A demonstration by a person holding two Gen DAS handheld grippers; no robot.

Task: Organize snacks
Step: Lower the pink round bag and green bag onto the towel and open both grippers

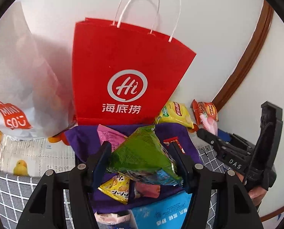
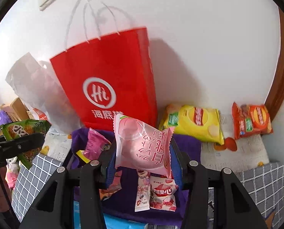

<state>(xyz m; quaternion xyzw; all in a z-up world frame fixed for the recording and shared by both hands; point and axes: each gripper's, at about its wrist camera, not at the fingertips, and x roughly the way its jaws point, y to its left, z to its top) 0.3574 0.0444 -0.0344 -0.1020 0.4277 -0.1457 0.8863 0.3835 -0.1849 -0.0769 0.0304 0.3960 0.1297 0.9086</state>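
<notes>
- Between the fingers of the left gripper (image 1: pixel 142 160): a green packet (image 1: pixel 142 156), clamped at its lower half, its upper corner free and tilted.
- Between the fingers of the right gripper (image 2: pixel 143 148): a pink packet (image 2: pixel 142 143), gripped across its sides, printed face toward the camera.
- Below both pairs of fingers: a purple cloth (image 1: pixel 176 133) carrying the loose snacks, among them a yellow packet (image 1: pixel 116 190) and a strawberry packet (image 2: pixel 164 196).
- Beyond the fingers: a red bag (image 1: pixel 126 64) upright against the wall, a white bag (image 1: pixel 23 87) beside it.
- Right of the fingers, beyond the cloth: a yellow chip bag (image 2: pixel 197 126) and an orange chip bag (image 2: pixel 252 121) lying flat.
- Risk, slip: both packets are smooth, air-filled film; a quick swing could slide either one out of its grip.
- Risk, burst: harder squeezing could crush the contents.
- Risk, collision: the grippers work close together over one pile, so crossing paths could knock a packet loose or tip the red bag.
</notes>
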